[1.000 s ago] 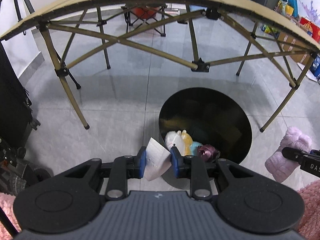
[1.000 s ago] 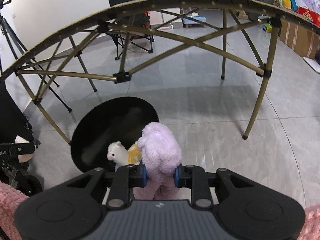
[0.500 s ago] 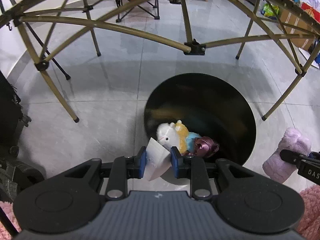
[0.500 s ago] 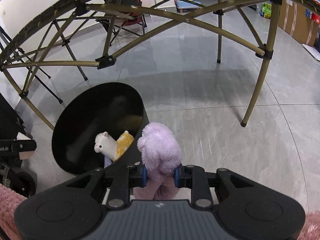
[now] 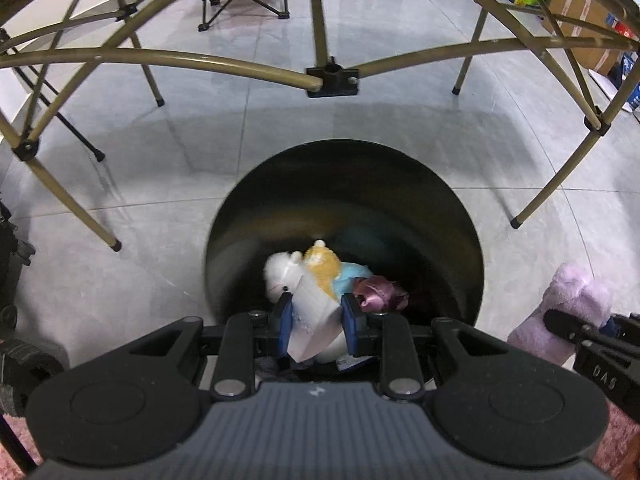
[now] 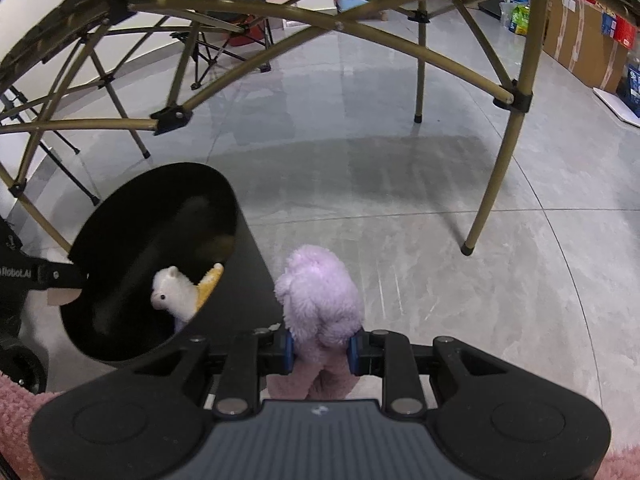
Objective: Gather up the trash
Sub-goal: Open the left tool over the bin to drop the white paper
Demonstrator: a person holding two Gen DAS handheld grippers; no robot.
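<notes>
The left claw (image 5: 316, 322) is clenched on a white scrap of paper (image 5: 310, 322), pinched between its blue pads and hanging over the near rim of the round black bin (image 5: 400, 184). The bin stands on the grey tiled floor (image 5: 160, 184) beneath the tan folding frame (image 5: 224, 62) of the worktop. Inside the bin, just beyond the paper, lie a white plush alpaca (image 5: 282, 276) with a yellow and light-blue body and, to its right, a crumpled purple wrapper (image 5: 378, 292).

The right claw (image 6: 320, 350) is clenched on a lilac plush toy (image 6: 320, 296), whose fluffy bulk sticks up above the pads. From the right wrist view this toy hangs just beside the outer wall of the bin, to its right and not over the opening. The left wrist view shows the same toy at the lower right edge, outside the bin's rim. Pink fuzzy sleeves (image 6: 16, 400) show at the bottom corners.
</notes>
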